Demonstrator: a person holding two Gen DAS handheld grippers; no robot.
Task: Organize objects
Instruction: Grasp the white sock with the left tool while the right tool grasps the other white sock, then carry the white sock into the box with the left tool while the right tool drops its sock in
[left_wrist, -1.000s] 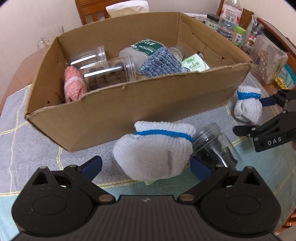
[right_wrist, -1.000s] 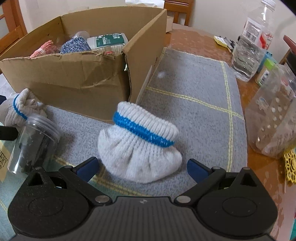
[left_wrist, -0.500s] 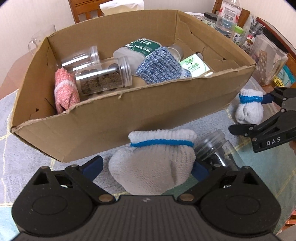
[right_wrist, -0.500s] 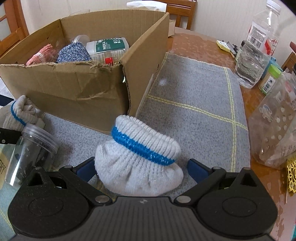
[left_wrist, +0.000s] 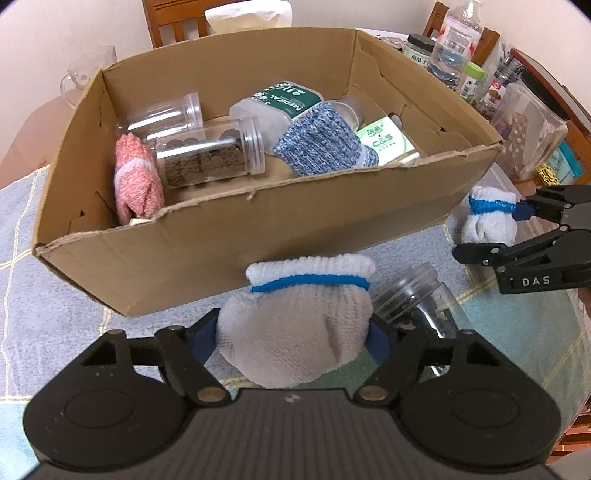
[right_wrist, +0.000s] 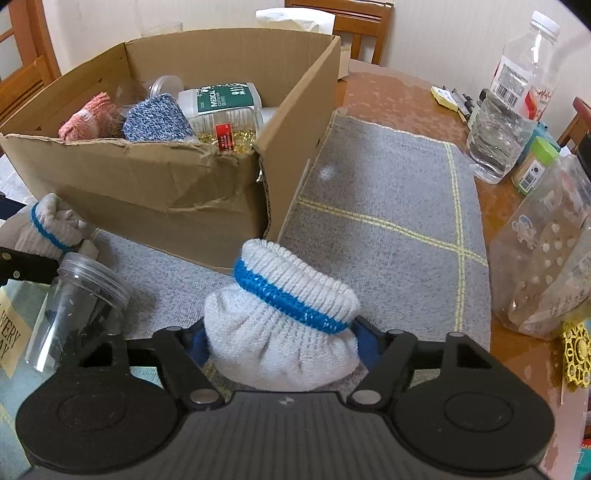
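Gripping left: our left gripper (left_wrist: 293, 338) is clamped on a grey sock ball (left_wrist: 295, 332)
Gripping right: our right gripper (right_wrist: 280, 343) squeezes a white sock ball (right_wrist: 284, 332)
Place: both in front of the cardboard box (left_wrist: 258, 229), beside a clear jar (right_wrist: 74, 310)

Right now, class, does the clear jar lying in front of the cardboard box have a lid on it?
No: in the right wrist view the clear jar shows an open threaded mouth with no lid, outside the cardboard box.
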